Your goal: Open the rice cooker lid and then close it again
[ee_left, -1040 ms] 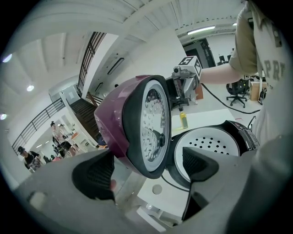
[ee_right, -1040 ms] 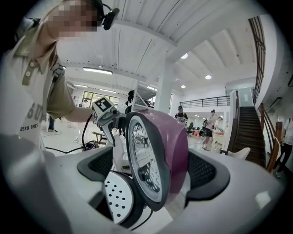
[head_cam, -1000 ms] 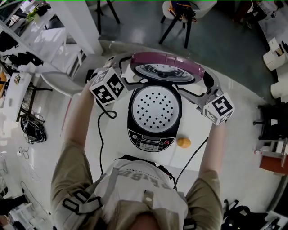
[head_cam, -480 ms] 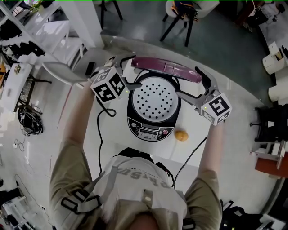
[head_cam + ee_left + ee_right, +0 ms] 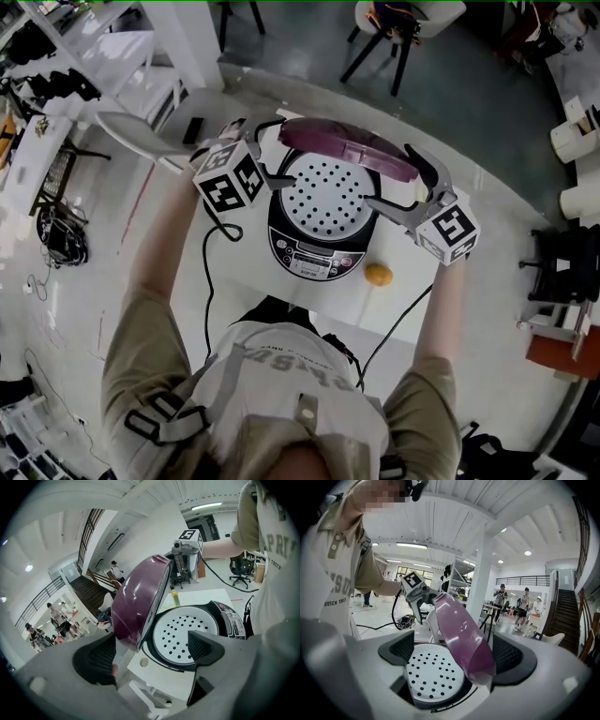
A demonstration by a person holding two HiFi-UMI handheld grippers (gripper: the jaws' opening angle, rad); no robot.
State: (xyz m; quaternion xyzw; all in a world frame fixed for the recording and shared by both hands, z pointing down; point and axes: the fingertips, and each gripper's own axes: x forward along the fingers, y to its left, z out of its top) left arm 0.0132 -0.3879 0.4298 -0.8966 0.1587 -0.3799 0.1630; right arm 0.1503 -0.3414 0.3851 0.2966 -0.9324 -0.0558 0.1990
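Observation:
A black rice cooker [image 5: 317,246] stands on the white table [image 5: 242,281], its perforated white inner plate [image 5: 323,195] exposed. Its purple lid [image 5: 349,144] is hinged at the far side and tilts half-way over the pot. My left gripper [image 5: 279,152] is open and straddles the lid's left edge. My right gripper [image 5: 400,178] is open around the lid's right edge. In the left gripper view the lid [image 5: 137,597] lies against the left pad of that gripper [image 5: 152,651]. In the right gripper view the lid [image 5: 464,630] hangs by the right pad of that gripper [image 5: 454,652].
A small orange round object [image 5: 379,274] lies on the table just right of the cooker's control panel [image 5: 309,263]. A black cable [image 5: 208,281] runs over the table's left side. Chairs [image 5: 380,28] stand beyond the table. A yellow bottle [image 5: 175,597] sits behind the cooker.
The purple lid has swung down from nearly upright toward the pot. Both grippers have come down and nearer with it.

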